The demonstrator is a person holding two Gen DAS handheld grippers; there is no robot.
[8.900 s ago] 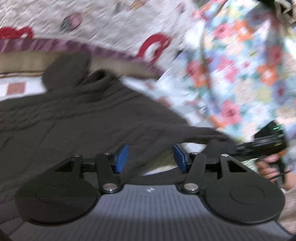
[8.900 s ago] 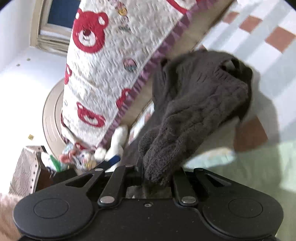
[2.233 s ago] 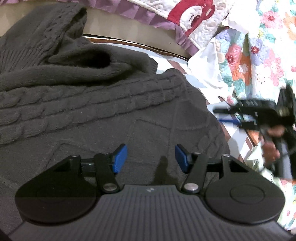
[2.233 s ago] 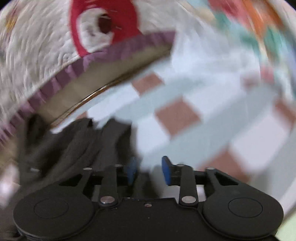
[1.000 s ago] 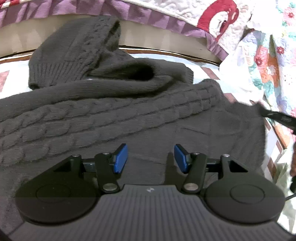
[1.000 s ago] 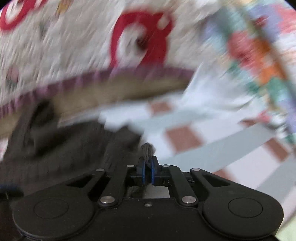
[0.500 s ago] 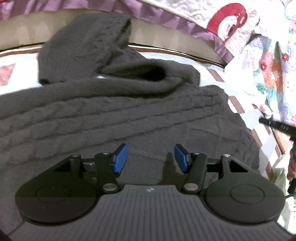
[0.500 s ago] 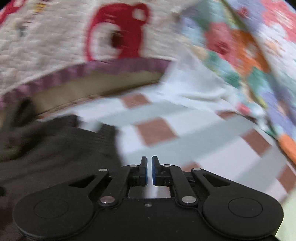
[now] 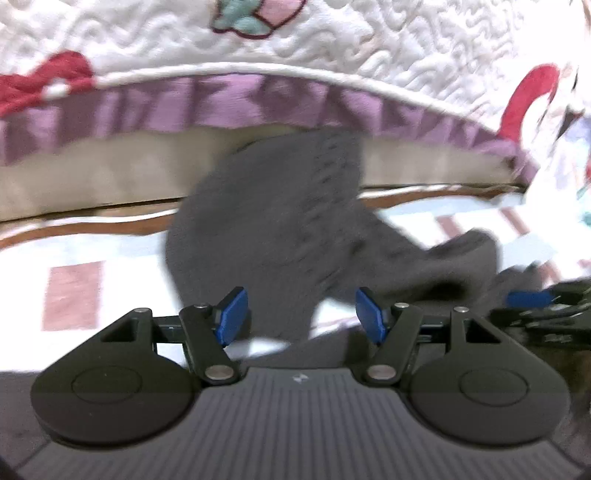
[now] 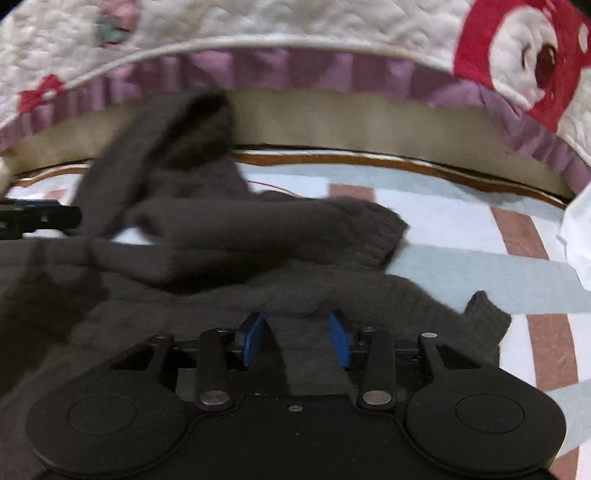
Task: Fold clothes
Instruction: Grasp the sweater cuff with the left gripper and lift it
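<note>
Bed sheet, pale blue and white with reddish-brown squares (image 10: pixel 461 225): spread flat. White quilted bedcover with red bear motifs and purple ruffled hem (image 10: pixel 295 33): hanging along the far side. Dark grey cable-knit sweater (image 10: pixel 236 236): lying bunched on the sheet, one sleeve raised against the quilt hem, ribbed cuffs toward the right. Left tongs (image 9: pixel 301 315): blue pads wide apart, holding nothing, sweater just ahead. Right tongs (image 10: pixel 297 339): parted, empty, low over the knit.
</note>
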